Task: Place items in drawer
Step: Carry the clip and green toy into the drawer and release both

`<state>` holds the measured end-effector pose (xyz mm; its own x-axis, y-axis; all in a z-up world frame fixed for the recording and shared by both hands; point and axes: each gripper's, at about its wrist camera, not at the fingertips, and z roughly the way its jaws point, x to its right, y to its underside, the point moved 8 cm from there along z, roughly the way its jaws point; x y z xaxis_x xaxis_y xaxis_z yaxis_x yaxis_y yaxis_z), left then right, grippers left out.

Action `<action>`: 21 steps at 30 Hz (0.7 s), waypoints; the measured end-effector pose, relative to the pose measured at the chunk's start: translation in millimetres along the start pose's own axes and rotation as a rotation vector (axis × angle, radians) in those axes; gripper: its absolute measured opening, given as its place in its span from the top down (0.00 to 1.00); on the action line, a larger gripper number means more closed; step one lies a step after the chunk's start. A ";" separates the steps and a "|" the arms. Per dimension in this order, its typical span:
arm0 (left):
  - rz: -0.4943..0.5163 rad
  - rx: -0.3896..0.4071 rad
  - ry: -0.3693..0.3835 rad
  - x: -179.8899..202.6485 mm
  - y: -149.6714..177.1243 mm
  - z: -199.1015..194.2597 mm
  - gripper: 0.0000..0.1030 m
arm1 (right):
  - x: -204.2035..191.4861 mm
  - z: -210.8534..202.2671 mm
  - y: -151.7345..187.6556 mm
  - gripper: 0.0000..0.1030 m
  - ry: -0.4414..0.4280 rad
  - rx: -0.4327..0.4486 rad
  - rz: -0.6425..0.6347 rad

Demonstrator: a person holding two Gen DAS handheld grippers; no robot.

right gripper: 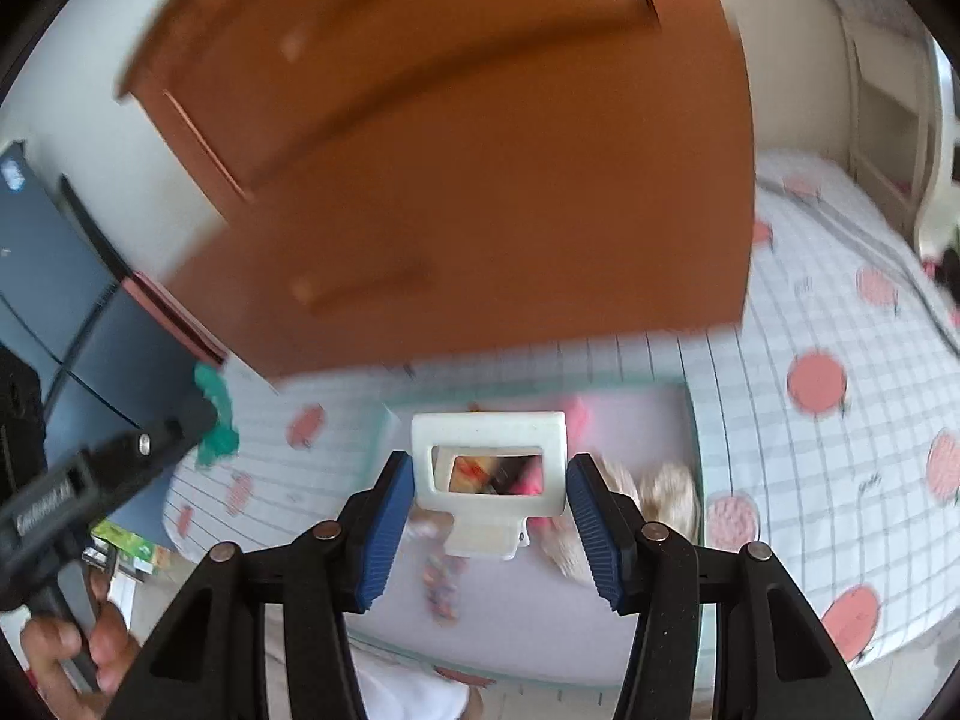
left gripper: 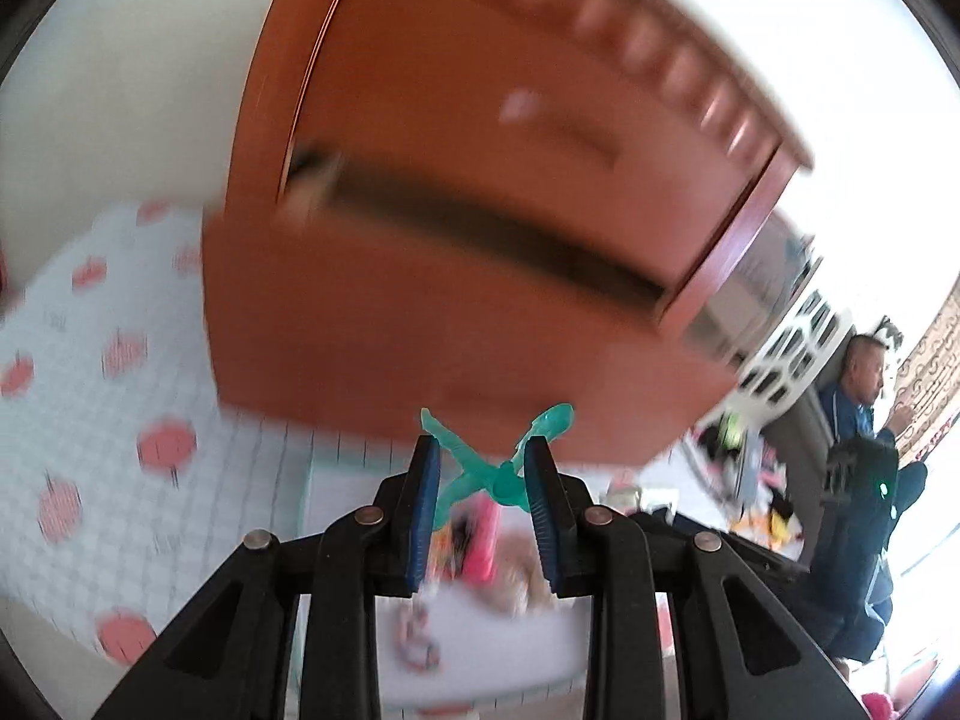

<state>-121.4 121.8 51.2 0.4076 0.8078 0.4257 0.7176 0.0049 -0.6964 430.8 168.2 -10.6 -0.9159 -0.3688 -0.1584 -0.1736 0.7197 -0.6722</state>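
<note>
Green plastic figure (left gripper: 501, 468) clamped crosswise in left gripper (left gripper: 483, 462), long axis 10-to-4. White plastic clip (right gripper: 489, 468) pinched between pads of right gripper (right gripper: 489, 474). Open drawer (left gripper: 420, 300) of wooden cabinet (right gripper: 480, 150) seen at 12 o'clock, nearer left gripper.

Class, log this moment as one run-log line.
left claw: grips translucent green plastic figure | right claw: grips white rectangular plastic frame | orange-brown wooden drawer: open

Left gripper (left gripper: 483, 461) clamped; right gripper (right gripper: 491, 483) clamped
</note>
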 end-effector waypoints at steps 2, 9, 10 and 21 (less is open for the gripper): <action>0.021 0.050 0.008 8.4 -33.8 -9.8 0.71 | -11.3 -18.0 -21.5 0.46 -0.014 0.046 -0.028; 0.080 0.154 -0.004 29.3 -129.2 -16.8 0.71 | -42.8 -67.6 -120.5 0.46 -0.029 0.208 -0.118; 0.087 0.157 -0.011 30.5 -138.7 -12.8 0.71 | -44.9 -69.5 -134.9 0.46 -0.017 0.221 -0.134; 0.016 -0.169 -0.134 -5.7 -127.3 105.9 0.71 | -28.0 9.9 -187.4 0.46 0.099 0.020 -0.160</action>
<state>-274.9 179.1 76.2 0.3490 0.8782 0.3271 0.8006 -0.0981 -0.5911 492.6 37.8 112.6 -0.9085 -0.4172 0.0234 -0.3137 0.6441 -0.6976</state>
